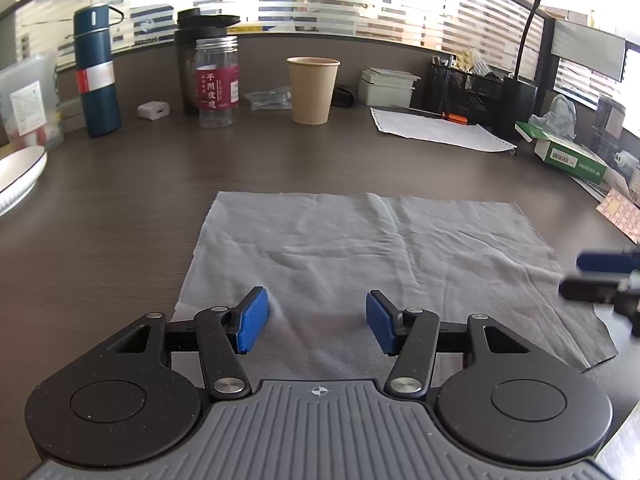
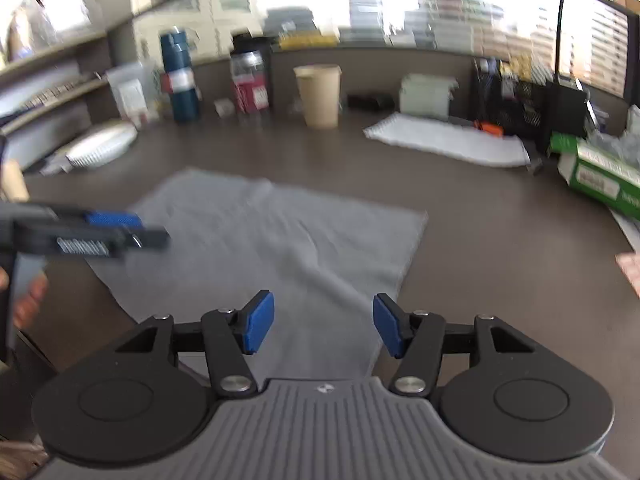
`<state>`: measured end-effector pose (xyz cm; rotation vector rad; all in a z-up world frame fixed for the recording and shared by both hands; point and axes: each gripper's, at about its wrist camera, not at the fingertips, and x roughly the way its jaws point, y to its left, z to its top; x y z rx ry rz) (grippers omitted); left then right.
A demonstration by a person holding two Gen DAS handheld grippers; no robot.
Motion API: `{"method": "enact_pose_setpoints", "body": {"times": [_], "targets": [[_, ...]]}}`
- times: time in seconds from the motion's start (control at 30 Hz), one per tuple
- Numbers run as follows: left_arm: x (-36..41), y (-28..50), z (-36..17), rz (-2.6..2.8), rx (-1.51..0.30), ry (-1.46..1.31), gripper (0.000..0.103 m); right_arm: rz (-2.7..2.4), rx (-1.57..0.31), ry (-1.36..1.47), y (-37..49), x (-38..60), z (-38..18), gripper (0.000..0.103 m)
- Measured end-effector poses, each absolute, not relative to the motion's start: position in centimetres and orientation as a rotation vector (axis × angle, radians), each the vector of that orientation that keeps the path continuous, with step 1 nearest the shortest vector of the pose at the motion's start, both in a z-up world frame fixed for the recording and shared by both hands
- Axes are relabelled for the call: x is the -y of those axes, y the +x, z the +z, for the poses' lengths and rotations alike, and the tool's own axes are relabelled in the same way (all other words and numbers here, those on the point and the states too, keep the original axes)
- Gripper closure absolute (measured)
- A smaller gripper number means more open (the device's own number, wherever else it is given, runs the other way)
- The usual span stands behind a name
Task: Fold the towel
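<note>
A grey towel [image 1: 360, 256] lies spread flat on the dark desk, lightly creased. My left gripper [image 1: 316, 320] hovers over the towel's near edge toward its left corner, open, with nothing between its blue pads. In the left wrist view the right gripper [image 1: 600, 276] enters from the right edge beside the towel's right side. The right wrist view is blurred: the towel [image 2: 272, 248] runs ahead, and my right gripper [image 2: 324, 326] stands open above its near right corner, pads apart and empty. The left gripper [image 2: 108, 230] and a hand show at that view's left.
Along the desk's back stand a blue flask [image 1: 96, 72], a clear jar with a red label [image 1: 216, 80], a paper cup [image 1: 312, 90], a white box [image 1: 386, 86] and a black mesh organiser [image 1: 460, 84]. A paper sheet [image 1: 436, 128], green box [image 1: 568, 156] and white plate [image 1: 16, 176] flank the towel.
</note>
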<state>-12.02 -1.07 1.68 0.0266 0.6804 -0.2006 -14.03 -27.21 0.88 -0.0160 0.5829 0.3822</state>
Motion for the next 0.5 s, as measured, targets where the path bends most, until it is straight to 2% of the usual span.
{"method": "enact_pose_setpoints", "body": {"times": [0.27, 0.5], "targets": [[0.7, -11.8, 1.7, -0.213, -0.681, 0.012, 0.041, 0.433, -0.650, 0.119, -8.3, 25.7, -0.3, 0.044], [1.2, -11.2, 1.7, -0.230, -0.683, 0.013, 0.039, 0.392, -0.638, 0.031, -6.6, 26.1, -0.7, 0.044]]}}
